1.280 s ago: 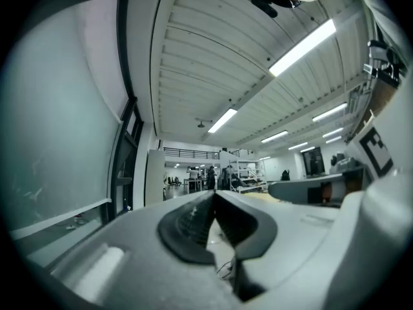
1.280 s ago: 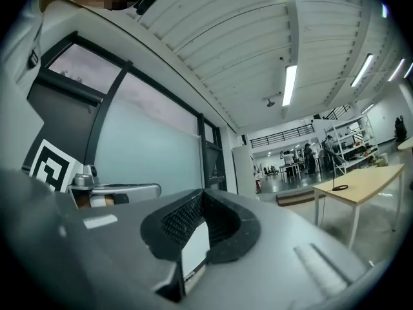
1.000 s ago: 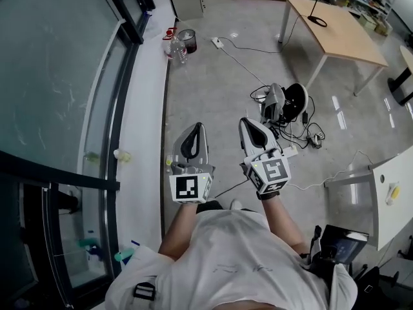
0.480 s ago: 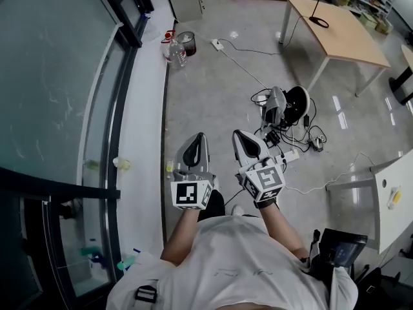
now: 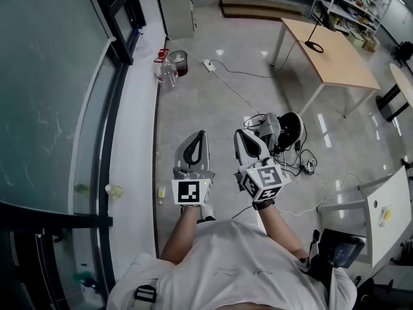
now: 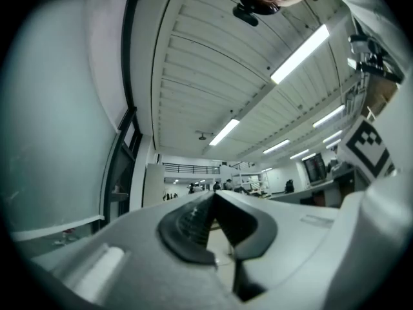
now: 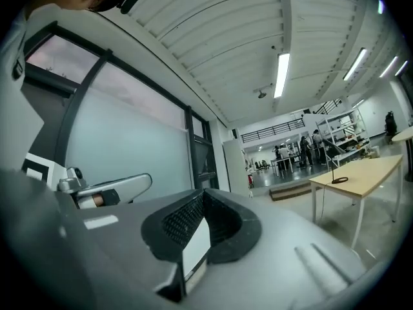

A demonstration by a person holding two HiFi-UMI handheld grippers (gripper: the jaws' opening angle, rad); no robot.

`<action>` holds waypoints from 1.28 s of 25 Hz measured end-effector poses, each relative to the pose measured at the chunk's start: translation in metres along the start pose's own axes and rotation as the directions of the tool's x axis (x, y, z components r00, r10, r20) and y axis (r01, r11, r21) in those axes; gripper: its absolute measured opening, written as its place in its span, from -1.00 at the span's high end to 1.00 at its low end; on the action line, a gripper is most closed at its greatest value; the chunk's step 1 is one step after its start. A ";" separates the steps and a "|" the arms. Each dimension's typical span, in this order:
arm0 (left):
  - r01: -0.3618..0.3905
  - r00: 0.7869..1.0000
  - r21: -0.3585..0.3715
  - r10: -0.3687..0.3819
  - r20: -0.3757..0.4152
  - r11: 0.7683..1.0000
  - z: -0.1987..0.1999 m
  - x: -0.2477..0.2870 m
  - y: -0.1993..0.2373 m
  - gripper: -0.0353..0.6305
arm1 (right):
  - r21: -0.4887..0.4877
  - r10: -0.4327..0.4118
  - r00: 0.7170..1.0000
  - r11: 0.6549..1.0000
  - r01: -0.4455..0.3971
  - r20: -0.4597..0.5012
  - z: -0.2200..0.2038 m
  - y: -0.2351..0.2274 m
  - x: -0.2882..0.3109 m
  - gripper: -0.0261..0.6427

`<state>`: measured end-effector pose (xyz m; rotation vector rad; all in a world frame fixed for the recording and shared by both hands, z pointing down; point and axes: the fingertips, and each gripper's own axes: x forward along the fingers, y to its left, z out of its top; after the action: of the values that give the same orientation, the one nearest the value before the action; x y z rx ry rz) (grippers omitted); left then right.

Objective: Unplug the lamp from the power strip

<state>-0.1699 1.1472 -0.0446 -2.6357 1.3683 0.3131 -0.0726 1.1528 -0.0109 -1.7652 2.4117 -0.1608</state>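
Observation:
A black lamp (image 5: 314, 45) with a thin stem stands on the wooden table (image 5: 335, 60) far ahead; it also shows as the lamp (image 7: 336, 175) on the table (image 7: 364, 171) in the right gripper view. A white power strip (image 5: 208, 64) lies on the floor, its white cable (image 5: 237, 90) running toward a heap of gear. My left gripper (image 5: 199, 135) and right gripper (image 5: 241, 134) are held side by side at chest height, well short of all this. The left gripper (image 6: 213, 196) is shut and empty. The right gripper (image 7: 203, 192) has just closed fully, with nothing between its jaws.
A heap of devices and tangled cables (image 5: 282, 131) lies on the floor just beyond the right gripper. A clear bottle (image 5: 166, 73) and a dark bucket (image 5: 179, 62) stand by the glass wall (image 5: 51, 102). A white table (image 5: 387, 205) is at the right, steps (image 5: 258, 8) at the back.
Both grippers have travelled together toward the table. The bottle, power strip and cable heap have slid down in the head view, nearer to me. Both grippers stay empty.

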 end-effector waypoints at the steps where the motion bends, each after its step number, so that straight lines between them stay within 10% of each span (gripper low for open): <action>1: -0.007 1.000 0.014 0.007 -0.007 1.000 -0.006 0.007 0.012 0.89 | 0.001 -0.008 1.000 1.000 0.008 -0.005 -0.001 0.001 0.013 0.92; 9: 0.063 0.992 -0.037 -0.067 -0.107 0.997 -0.053 0.056 0.080 0.91 | -0.049 -0.068 0.991 0.997 0.063 -0.115 -0.030 0.011 0.107 0.93; 20: -0.091 0.946 -0.072 0.064 -0.318 0.993 -0.157 0.147 0.164 0.91 | -0.032 -0.125 0.977 0.992 0.121 -0.173 -0.072 -0.065 0.232 0.93; 32: -0.048 0.985 -0.014 0.045 -0.167 0.999 -0.157 0.373 0.208 0.91 | -0.011 -0.081 0.995 0.997 0.080 -0.053 -0.025 -0.216 0.405 0.93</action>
<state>-0.1132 0.6984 0.0031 -2.7008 1.4851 0.1131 0.0050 0.7017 0.0287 -1.8866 2.3816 -0.2092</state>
